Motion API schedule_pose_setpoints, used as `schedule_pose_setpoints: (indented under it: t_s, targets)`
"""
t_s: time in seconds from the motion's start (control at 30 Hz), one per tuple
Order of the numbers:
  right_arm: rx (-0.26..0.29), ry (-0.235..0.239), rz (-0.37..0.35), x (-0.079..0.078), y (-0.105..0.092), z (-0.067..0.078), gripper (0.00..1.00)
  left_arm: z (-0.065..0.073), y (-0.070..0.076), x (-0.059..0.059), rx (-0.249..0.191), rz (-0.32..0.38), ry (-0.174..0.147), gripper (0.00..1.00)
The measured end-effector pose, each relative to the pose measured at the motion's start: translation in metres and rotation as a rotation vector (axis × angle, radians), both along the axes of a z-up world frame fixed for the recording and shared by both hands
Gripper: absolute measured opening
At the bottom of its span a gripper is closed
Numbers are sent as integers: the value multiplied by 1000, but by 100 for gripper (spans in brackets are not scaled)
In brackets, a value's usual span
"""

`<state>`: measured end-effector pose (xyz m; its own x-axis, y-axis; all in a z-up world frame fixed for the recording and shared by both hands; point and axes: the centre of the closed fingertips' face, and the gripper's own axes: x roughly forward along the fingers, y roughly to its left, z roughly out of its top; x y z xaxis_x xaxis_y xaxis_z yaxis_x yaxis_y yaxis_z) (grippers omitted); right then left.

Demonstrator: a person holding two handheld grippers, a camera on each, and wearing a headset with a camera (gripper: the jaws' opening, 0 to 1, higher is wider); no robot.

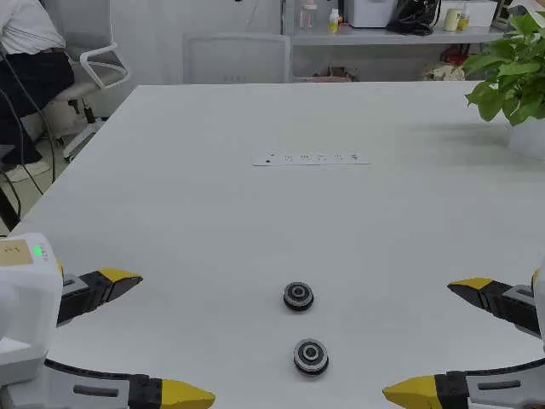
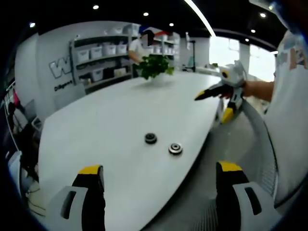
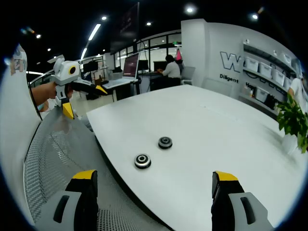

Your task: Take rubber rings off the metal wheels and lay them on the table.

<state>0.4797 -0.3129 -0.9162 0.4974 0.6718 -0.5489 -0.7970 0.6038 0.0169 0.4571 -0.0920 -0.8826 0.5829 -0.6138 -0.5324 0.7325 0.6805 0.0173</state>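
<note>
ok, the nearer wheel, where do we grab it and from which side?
Pinch the nearer wheel across its black outer rim, coming down from above. It lies flat on the table, hub up, apart from the other wheel, so the rim is free all round.

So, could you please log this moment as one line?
left gripper open, empty | right gripper open, empty | far wheel, near wheel on table, ungripped
</note>
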Motion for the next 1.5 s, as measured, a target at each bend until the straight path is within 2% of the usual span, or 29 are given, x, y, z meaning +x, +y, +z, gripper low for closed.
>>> schedule_pose_setpoints:
  t_s: [0.63,1.5]
  targets:
    - [-1,3,-4,5,-2,-1,99,0,-1,6,8,-7,2,99]
    - [-9,6,6,4,-2,-1,99,-1,-3,7,7,-19,6,98]
